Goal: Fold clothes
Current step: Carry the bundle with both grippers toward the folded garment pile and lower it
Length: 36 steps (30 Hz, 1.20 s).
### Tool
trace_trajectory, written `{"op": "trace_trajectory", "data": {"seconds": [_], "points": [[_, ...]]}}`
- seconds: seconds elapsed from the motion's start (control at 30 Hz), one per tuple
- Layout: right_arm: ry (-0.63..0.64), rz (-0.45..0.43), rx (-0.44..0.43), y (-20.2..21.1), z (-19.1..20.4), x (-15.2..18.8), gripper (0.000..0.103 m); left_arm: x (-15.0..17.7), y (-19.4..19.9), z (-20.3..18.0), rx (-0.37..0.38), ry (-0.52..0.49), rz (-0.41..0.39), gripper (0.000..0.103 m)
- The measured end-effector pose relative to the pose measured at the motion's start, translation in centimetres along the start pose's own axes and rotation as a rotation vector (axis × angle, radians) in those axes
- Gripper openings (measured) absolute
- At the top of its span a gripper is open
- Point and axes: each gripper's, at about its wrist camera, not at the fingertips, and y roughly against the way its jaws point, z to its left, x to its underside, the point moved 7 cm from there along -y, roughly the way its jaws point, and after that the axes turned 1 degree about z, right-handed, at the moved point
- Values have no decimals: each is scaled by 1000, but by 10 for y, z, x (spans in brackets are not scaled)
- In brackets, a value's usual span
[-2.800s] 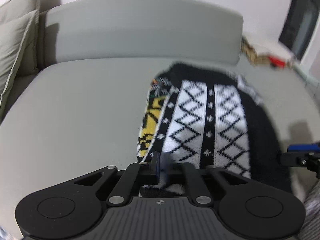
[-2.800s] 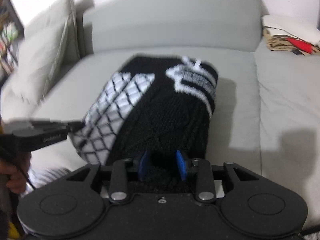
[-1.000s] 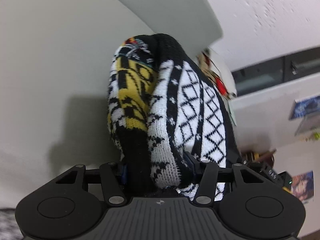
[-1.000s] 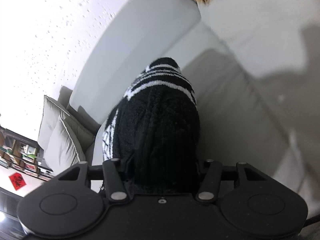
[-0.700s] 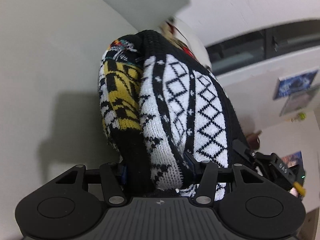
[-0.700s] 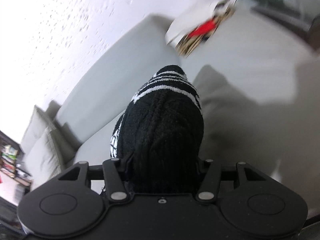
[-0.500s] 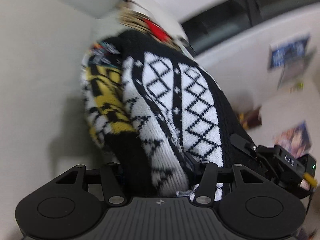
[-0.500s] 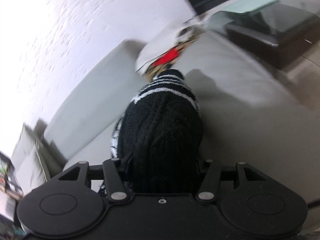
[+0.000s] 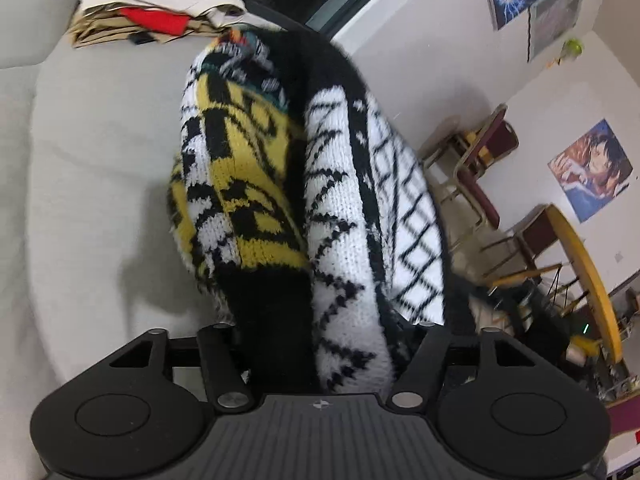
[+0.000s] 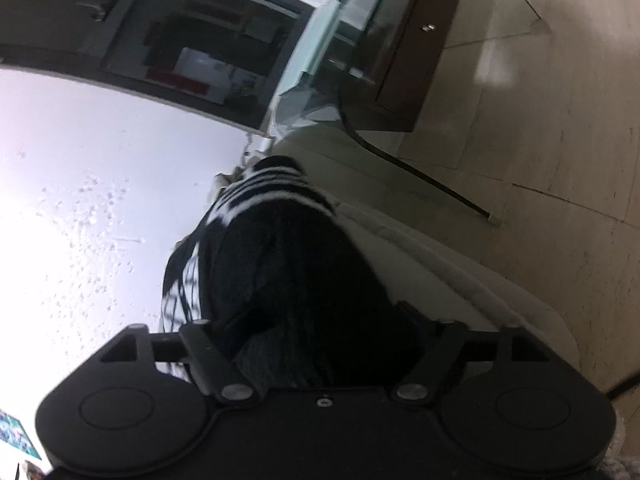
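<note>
Jaws: left gripper (image 9: 320, 344) clamped on knit sweater (image 9: 304, 184), right gripper (image 10: 320, 344) clamped on its black part | Sweater: bundled, fills frame centre, lifted above sofa (image 9: 80, 160) | Judgement: two-point hold keeps folded bundle together, likely toward clothes pile (image 9: 152, 16) upper left.

The knitted sweater (image 9: 320, 184), black with white diamond lattice and yellow panels, hangs bunched, lifted above the sofa (image 9: 92, 168).
</note>
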Motion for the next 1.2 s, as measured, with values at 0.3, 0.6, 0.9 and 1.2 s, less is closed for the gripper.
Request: {"op": "trace_trajectory", "data": {"seconds": [0.3,0.6,0.9,1.2], "points": [[221,-28,91,42,35,-27,93,-1,92,-30,-176,-225,-141,48],[417,16,187,-7,113,-34,7,-52,38,-70,-333,-422,-191,31],[582,83,394,-101,101,-28,2,-79,-43,6,-527,-271,-96,4],[673,144,524,-147,96,-27,1,-91,-45,10,-525,-241,-52,3]]}}
